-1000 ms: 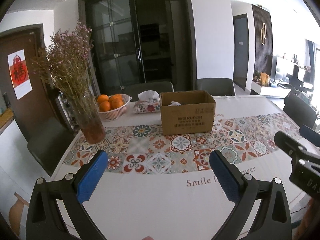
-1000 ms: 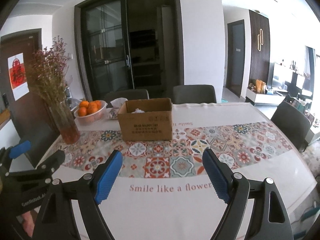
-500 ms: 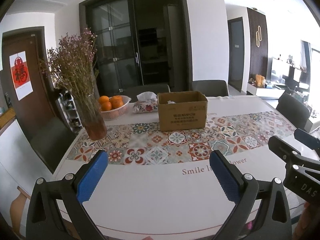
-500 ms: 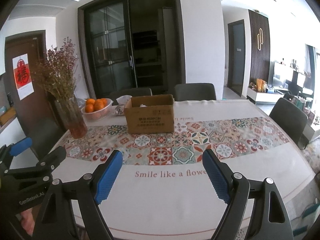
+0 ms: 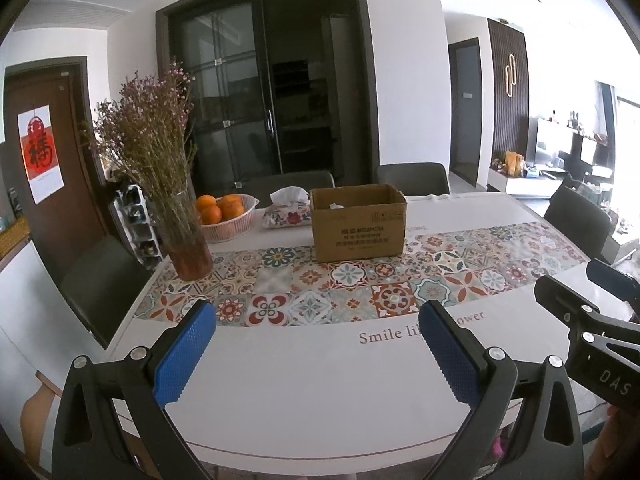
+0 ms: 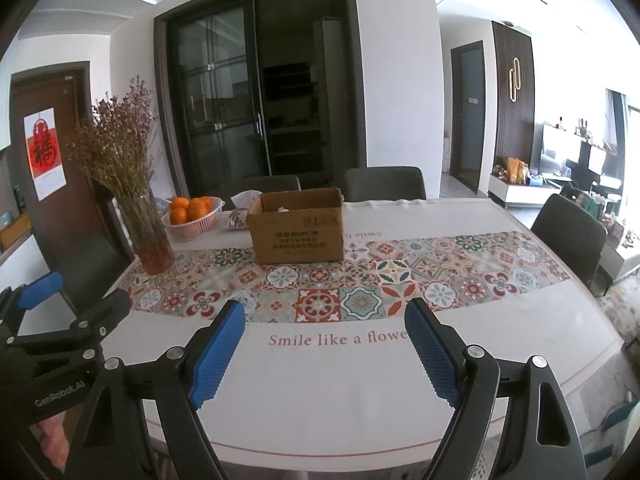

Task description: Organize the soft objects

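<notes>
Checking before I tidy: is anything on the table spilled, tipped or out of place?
Nothing stands out. The cardboard box, vase, orange basket and tissue pack all sit upright on the table.

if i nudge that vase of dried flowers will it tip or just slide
Probably tips before it slides: the vase is tall and narrow, with a wide spray of dried flowers above. It looks like glass, so likely fragile. It stands on the tablecloth, which may grip its base.
</notes>
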Available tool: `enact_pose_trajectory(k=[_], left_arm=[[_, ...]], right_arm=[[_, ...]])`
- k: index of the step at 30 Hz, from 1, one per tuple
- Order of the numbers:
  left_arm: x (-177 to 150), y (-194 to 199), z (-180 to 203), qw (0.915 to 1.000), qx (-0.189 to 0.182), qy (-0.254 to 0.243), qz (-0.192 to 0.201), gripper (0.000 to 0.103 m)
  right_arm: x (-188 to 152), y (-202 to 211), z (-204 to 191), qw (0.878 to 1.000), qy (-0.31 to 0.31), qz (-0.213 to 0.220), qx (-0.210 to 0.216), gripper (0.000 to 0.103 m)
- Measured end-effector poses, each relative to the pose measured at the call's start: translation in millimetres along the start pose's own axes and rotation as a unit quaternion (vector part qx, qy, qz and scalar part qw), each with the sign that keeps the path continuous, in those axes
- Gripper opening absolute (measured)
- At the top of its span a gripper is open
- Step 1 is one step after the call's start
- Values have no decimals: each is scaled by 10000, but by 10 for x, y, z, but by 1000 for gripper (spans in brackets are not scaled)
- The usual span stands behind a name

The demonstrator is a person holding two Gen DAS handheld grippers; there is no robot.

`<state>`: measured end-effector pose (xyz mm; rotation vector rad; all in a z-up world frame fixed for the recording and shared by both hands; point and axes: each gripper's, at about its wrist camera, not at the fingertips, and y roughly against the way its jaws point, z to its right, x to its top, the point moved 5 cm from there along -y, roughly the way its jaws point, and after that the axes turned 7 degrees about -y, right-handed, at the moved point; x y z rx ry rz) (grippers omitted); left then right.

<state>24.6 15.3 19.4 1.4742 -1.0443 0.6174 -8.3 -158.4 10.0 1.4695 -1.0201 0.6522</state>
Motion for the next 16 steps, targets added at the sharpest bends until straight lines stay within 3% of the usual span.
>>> enact_pose_trajectory(k=[16], left_arm=[[-33,27,34,10000,-71,12,-50,103]], right_arm=[[-20,26,36,10000,-40,-41,1,83]])
